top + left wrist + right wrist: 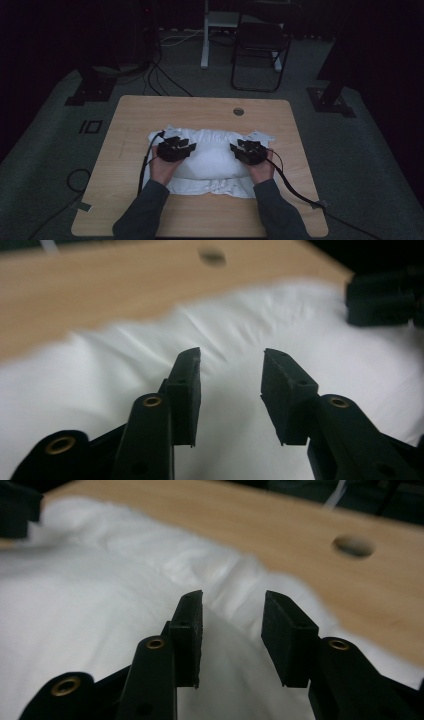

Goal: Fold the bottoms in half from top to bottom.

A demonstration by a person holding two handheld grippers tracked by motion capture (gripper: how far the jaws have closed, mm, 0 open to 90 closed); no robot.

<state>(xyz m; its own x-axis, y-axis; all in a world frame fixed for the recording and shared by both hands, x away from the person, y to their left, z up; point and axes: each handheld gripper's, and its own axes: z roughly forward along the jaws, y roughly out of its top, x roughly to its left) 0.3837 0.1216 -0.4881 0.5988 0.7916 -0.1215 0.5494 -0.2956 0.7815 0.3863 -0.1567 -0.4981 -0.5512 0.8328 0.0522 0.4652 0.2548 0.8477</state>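
A puffy white pillow [212, 152] lies across the middle of the wooden table [140, 115], on a flat white cover [212, 187] that sticks out along its near edge. My left gripper [181, 146] hovers over the pillow's left end, my right gripper [244, 148] over its right end. In the left gripper view the gripper [231, 356] stands open above the white pillow [100, 385], nothing between its fingers. The right gripper [233, 598] is open too, over the pillow [90, 610] near its far edge.
A round cable hole [238, 111] sits in the table's far right part. Cables [290, 186] trail from both grippers over the table's near edges. Beyond the table stand a black folding chair [260, 45] and stand legs [204, 40] on the dark floor.
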